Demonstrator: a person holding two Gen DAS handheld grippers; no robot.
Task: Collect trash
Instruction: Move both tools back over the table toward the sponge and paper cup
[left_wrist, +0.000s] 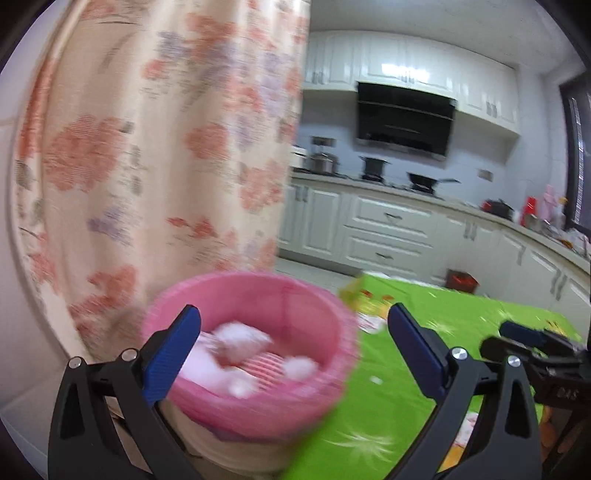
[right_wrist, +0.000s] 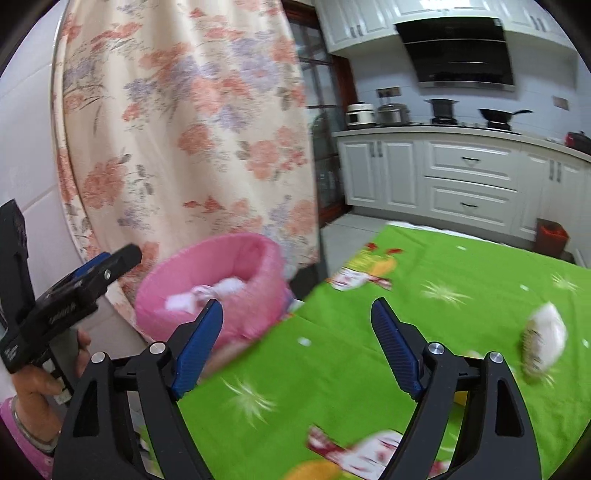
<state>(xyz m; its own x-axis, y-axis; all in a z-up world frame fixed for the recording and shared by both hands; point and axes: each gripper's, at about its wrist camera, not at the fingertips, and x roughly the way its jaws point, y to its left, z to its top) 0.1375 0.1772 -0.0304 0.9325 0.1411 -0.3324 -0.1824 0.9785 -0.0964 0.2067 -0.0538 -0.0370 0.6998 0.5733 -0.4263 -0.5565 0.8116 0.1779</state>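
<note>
On green tablecloth (right_wrist: 424, 302): crumpled wrapper (right_wrist: 545, 341) remains. Pink bin (left_wrist: 255, 350) holds paper wads. Left gripper (left_wrist: 291, 354) and right gripper (right_wrist: 297, 343) jaws wide, empty. Next: right grabs wrapper.

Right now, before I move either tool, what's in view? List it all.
bin liner: one, pink, beside the table's left edge
crumpled tissues: several, white, inside the liner
wrapper: one, white, on the tablecloth to the right
tablecloth: one, green with printed pictures, covering the table
curtain: one, cream with pink flowers, behind the bin
cabinets: white, far wall
range hood: one, black, above the stove
pots: several, on the counter
left tool: open, in front of the bin
right tool: open, over the tablecloth
</note>
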